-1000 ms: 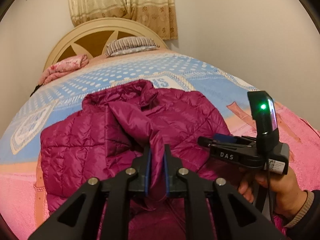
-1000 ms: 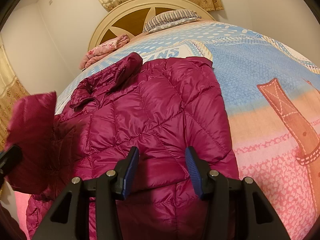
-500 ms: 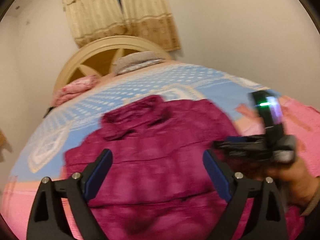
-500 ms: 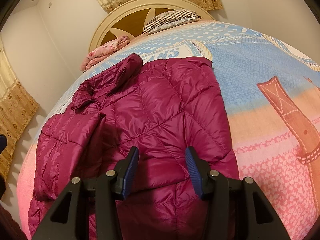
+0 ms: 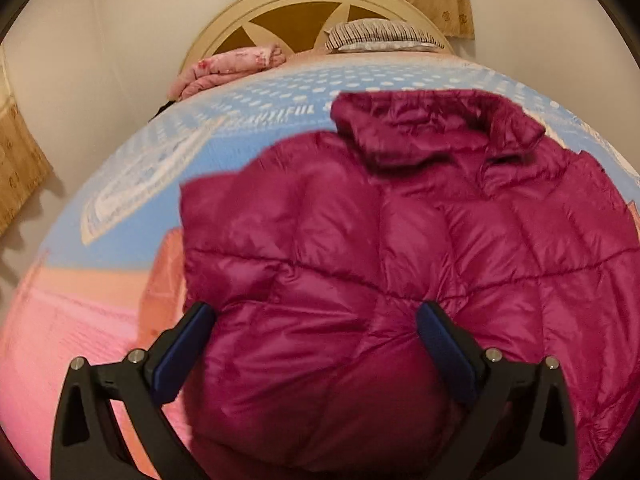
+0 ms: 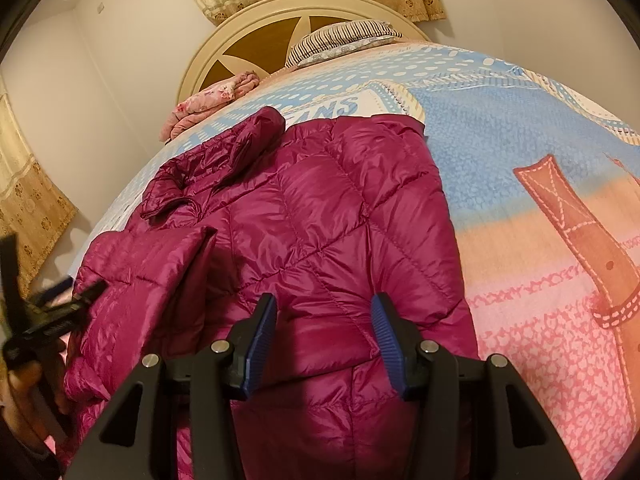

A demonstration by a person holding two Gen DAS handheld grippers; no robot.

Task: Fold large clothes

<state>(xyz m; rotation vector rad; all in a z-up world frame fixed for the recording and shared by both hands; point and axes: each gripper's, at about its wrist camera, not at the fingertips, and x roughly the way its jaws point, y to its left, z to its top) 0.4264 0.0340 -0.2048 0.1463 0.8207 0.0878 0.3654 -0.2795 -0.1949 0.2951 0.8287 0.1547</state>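
Sleeve dropped since earlier frame; left tongs (image 5: 316, 336) just opened wide, empty; right tongs (image 6: 324, 330) half-open over one jacket (image 6: 320, 216).

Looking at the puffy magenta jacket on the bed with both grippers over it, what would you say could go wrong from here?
1. The folded-in sleeve lies loose, with the left gripper just opened and clear of it; the puffy fabric may spring back.
2. The right gripper is open above the jacket; the slick shell could slip in a shallow pinch.

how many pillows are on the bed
1: a striped pillow lies at the head of the bed, against the headboard. The pink bundle beside it looks like a folded blanket; more may lie hidden behind the jacket.
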